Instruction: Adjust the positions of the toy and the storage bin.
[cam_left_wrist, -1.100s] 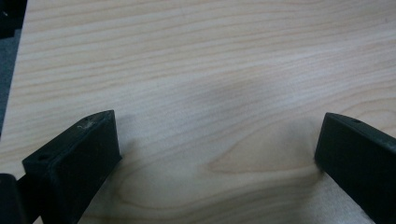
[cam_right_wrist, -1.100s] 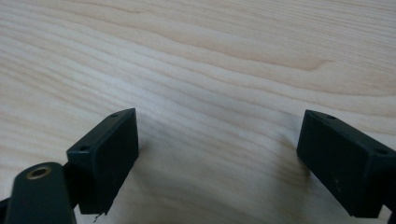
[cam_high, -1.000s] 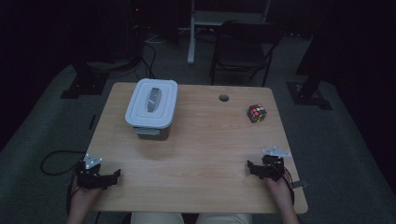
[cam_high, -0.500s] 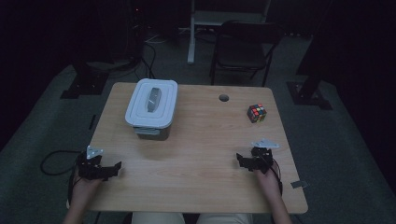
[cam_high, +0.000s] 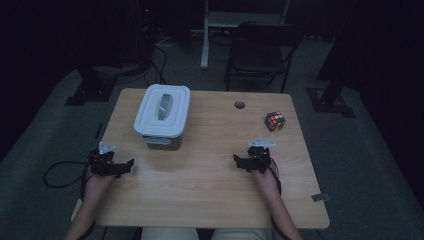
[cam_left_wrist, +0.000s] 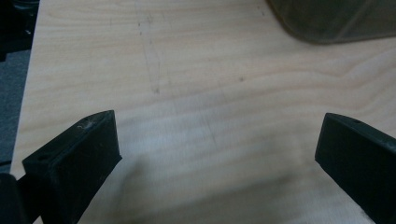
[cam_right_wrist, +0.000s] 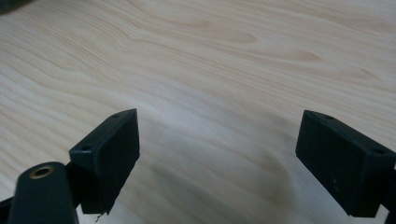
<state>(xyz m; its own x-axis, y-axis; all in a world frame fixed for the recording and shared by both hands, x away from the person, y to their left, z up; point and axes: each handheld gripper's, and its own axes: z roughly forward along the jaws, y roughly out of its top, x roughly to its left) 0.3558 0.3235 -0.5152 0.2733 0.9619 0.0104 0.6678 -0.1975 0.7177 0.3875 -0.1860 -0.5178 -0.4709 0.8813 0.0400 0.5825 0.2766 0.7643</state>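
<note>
Jaws on both grippers were spread wide, nothing between them. Left gripper sat at 7 o'clock of the lidded box, right gripper well apart at 4. Looked like approach; next, close in on the box.

A pale wooden table is seen from above, with a round hole near its far edge. A lidded grey box is set on its far left part. A colour cube is placed at the far right, well apart from the box.
</note>
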